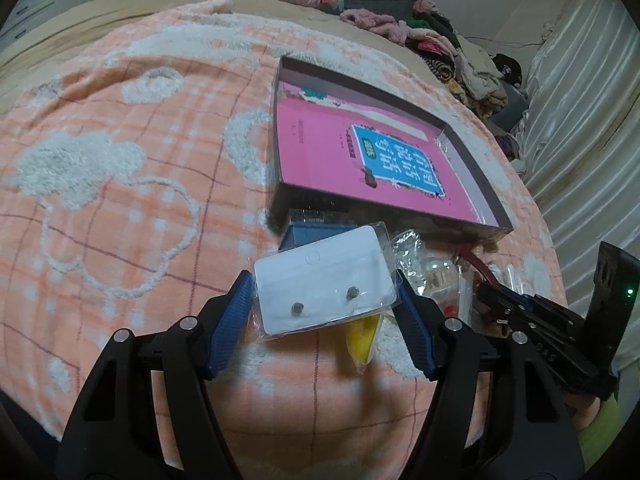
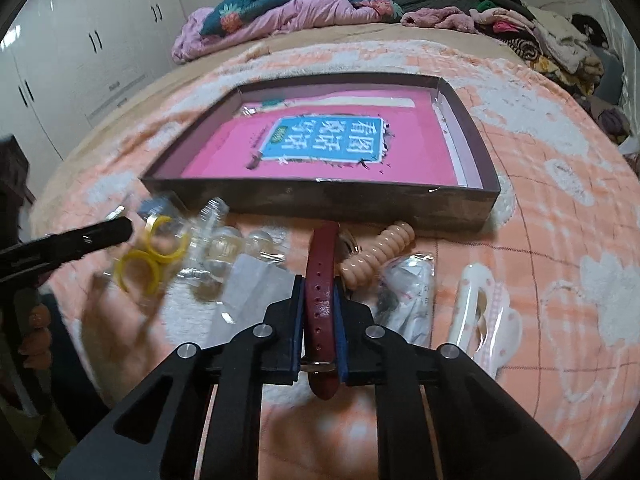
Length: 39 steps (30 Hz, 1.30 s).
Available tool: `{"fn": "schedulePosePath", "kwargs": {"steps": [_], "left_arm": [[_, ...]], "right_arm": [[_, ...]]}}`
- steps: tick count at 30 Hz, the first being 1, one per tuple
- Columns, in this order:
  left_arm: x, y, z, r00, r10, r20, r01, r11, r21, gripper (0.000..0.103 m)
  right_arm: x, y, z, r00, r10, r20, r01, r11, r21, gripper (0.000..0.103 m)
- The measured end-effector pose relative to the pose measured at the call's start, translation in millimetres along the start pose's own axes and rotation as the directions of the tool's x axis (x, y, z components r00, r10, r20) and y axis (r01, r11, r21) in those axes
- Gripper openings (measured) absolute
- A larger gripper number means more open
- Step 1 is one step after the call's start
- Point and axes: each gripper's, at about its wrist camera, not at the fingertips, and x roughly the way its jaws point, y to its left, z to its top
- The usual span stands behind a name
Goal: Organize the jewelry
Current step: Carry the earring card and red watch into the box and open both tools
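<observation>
Jewelry is lying in a loose row on the peach checked blanket [image 2: 540,220], just in front of a shallow dark box [image 2: 360,204] that is holding a pink book [image 2: 416,152]. The left gripper [image 1: 324,300] is pinching a white earring card [image 1: 326,280] in its clear sleeve between blue pads [image 1: 230,320], the jaws clamped on the card's two side edges; two small round studs are showing on the card. A yellow piece [image 1: 362,340] is peeking out beneath it. The right gripper [image 2: 320,292] is squeezing a maroon watch strap [image 2: 322,280], its pads pressed tight against both sides of the strap, which is running lengthwise between the fingers toward the box. Beside the strap a peach spiral hair tie [image 2: 380,252] is resting on the blanket, with a bagged item [image 2: 408,292] and a white hair clip [image 2: 476,304] further right. Yellow rings [image 2: 152,256] and clear round pieces [image 2: 224,248] are sitting to the left, blurred.
</observation>
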Motion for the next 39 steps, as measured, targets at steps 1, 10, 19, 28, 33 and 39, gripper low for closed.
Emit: {"fn": "schedulePosePath", "kwargs": {"steps": [1,10,19,28,33,39], "left_arm": [[-2,0,1,1.000,0.002,0.005,-0.002,1.000,0.003,0.061],[-12,-2,9,1.000,0.010,0.025,-0.010,1.000,0.014,0.060],[-20,-15,25,0.999,0.001,0.054,-0.003,0.999,0.045,0.061],[-14,-34,47,0.998,-0.022,0.066,0.017,0.997,0.076,0.061],[-4,-47,61,0.997,-0.024,0.076,0.016,0.995,0.103,0.061],[13,-56,81,0.996,-0.016,0.082,0.007,0.993,0.114,0.061]], "right_arm": [[-5,0,0,1.000,0.013,0.011,-0.013,1.000,0.005,0.013],[-37,3,9,0.989,0.131,0.062,-0.134,0.990,0.045,0.013],[-64,-13,36,0.970,0.197,0.141,-0.214,0.970,0.115,0.013],[-86,-26,62,0.962,0.139,0.236,-0.169,0.980,0.108,0.013],[-77,-40,73,0.962,0.089,0.259,-0.124,0.984,0.124,0.013],[-59,-58,87,0.964,0.018,0.266,-0.058,0.988,0.143,0.013]]}}
